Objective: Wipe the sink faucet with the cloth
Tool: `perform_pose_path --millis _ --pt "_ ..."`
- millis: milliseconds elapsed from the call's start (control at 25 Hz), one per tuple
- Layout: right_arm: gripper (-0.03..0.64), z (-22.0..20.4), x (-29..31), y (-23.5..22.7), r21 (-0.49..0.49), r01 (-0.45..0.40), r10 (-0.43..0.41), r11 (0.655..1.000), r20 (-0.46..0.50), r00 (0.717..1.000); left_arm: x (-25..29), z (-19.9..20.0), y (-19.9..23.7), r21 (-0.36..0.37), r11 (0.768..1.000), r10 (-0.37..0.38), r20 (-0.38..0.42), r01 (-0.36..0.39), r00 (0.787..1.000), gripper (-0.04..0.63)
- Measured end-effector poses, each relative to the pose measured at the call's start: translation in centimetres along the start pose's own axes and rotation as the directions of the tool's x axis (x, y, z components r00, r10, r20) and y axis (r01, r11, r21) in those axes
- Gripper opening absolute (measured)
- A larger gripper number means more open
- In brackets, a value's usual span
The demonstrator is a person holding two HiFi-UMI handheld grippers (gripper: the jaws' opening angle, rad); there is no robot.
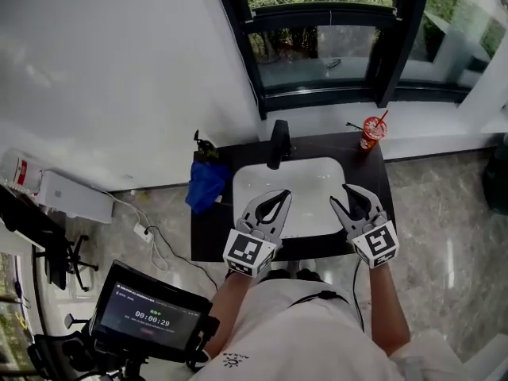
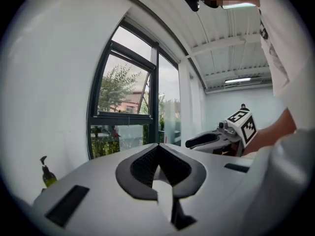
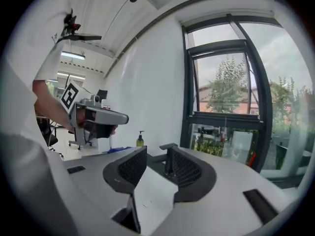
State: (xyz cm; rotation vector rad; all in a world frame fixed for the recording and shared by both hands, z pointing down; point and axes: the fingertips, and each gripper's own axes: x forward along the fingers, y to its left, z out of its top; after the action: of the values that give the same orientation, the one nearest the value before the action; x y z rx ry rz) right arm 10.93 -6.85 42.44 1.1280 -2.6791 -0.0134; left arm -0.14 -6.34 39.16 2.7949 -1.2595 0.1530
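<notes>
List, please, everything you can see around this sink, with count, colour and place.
Counter: one, black, below the window.
Sink: one, white, in the counter.
Faucet: one, black, behind the sink.
Cloth: one, blue, counter's left edge.
Soap bottle: one, green, behind the cloth.
Cup: one, red, counter's back right corner.
Screen: one, black, lower left.
Left gripper: one, grey, jaws together, empty.
Right gripper: one, grey, jaws apart, empty.

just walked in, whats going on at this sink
A person stands at the sink with a claw in each hand, both held over it and empty. The left claw is shut, the right claw open. The blue cloth lies on the counter, untouched, left of the faucet.
</notes>
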Motion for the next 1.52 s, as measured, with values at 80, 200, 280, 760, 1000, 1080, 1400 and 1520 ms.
perform_pose_path --millis 80,200,280,760,1000,1080,1400,1520 --pt "0.161 1.6 0.8 1.2 -0.012 -0.056 0.056 0.998 0.035 0.998 -1.2 0.4 0.7 0.002 0.999 0.05 0.015 -0.05 0.999 0.0" --pt "0.084 2.6 1.2 2.7 -0.022 -0.112 0.113 0.993 0.064 0.991 -2.9 0.5 0.9 -0.002 0.994 0.113 0.02 -0.113 0.993 0.0" --pt "0.003 2.9 1.0 3.3 -0.008 -0.145 0.146 0.989 0.078 0.986 -3.7 0.5 0.8 -0.004 0.989 0.145 0.018 -0.145 0.989 0.0" --pt "0.003 3.1 -0.7 7.9 -0.025 -0.235 0.237 0.972 0.074 0.969 -9.1 -0.6 -0.8 -0.028 0.979 0.204 0.018 -0.203 0.979 0.0" --pt "0.003 4.6 -6.7 15.8 -0.02 -0.193 0.194 0.981 0.095 0.976 -17.2 0.4 -5.0 0.001 0.988 0.152 0.072 -0.153 0.986 0.0" --pt "0.003 4.3 -7.4 16.9 -0.013 -0.178 0.178 0.984 0.096 0.979 -18.2 0.0 -5.8 0.013 0.991 0.134 0.068 -0.135 0.989 0.0" --pt "0.005 2.9 -14.6 27.1 0.051 -0.109 0.104 0.993 0.097 0.99 -29.1 -2.8 -11.6 -0.019 0.995 0.104 0.069 -0.103 0.992 0.0" --pt "0.003 2.5 -17.7 29.8 0.05 -0.081 0.076 0.995 0.086 0.993 -32.0 -3.5 -13.9 -0.019 0.997 0.081 0.071 -0.079 0.994 0.0"
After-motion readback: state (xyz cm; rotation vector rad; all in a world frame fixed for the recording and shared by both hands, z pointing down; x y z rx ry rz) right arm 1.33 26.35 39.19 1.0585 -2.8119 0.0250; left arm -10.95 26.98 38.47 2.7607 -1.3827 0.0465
